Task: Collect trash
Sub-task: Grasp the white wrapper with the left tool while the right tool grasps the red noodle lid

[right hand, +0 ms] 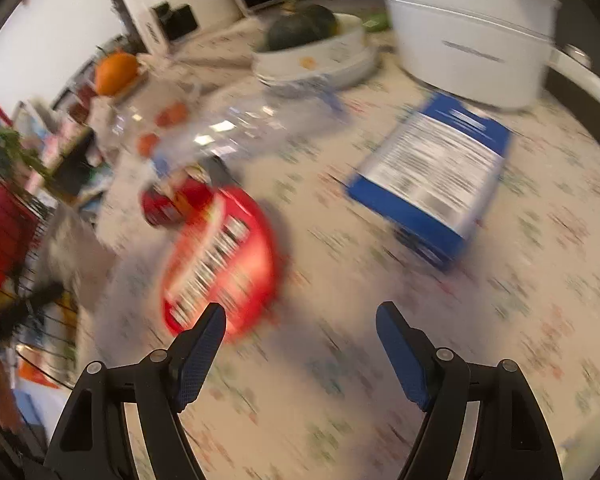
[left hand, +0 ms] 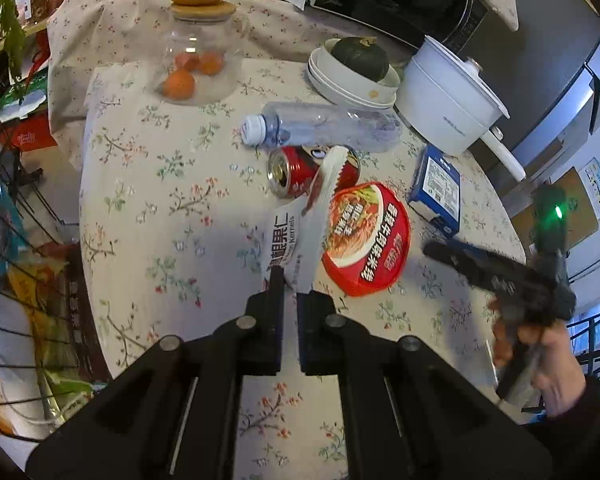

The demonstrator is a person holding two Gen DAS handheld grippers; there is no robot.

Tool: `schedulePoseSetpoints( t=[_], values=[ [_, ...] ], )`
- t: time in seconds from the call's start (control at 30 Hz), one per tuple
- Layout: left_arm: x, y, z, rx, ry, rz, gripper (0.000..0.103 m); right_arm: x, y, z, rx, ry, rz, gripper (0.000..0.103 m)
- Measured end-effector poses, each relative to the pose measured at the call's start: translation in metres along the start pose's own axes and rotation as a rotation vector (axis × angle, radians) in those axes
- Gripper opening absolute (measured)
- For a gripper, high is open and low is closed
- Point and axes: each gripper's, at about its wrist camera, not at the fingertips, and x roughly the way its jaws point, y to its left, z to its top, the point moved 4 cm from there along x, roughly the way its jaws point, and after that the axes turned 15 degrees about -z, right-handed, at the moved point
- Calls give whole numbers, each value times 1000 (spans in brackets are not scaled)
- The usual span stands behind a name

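Left wrist view: my left claw [left hand: 291, 286] is clenched on a white snack wrapper [left hand: 300, 236], lifted over the floral worktop [left hand: 160, 208] beside the red noodle cup [left hand: 366, 240]. Right claw [right hand: 300, 320] spread wide, grasping nothing (frame blurred), above the worktop between noodle cup and blue carton [right hand: 432, 176].

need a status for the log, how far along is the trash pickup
Early. Nothing visibly binned yet. In hand: left gripper shut on the white snack wrapper. Right gripper open, empty. Left on the table: plastic bottle, red can, red noodle bowl, blue carton.
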Motion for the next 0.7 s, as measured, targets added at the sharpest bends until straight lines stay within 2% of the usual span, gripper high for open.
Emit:
schedulePoseSetpoints(
  t=[0.17,0.4,0.47,0.5,0.57,0.63,0.7],
  values=[
    [-3,-1,-1,22,12,14,6,20,22,15,-47,-29,28,79],
    [-15,16,-4,-33,10,28,6,43,32,24,-20,-16,146,76],
    [-19,20,-4,-49,6,27,6,47,34,23,-21,-5,163,70],
    [-20,21,-4,-50,3,29,6,49,36,22,-13,7,184,61],
    [-22,23,-5,-49,4,32,6,46,35,21,15,1,203,55],
    [-21,23,-8,-46,11,36,6,38,32,22,51,-5,247,31],
    [-19,23,-10,-46,20,36,6,26,28,25,78,-16,277,23]
  ],
)
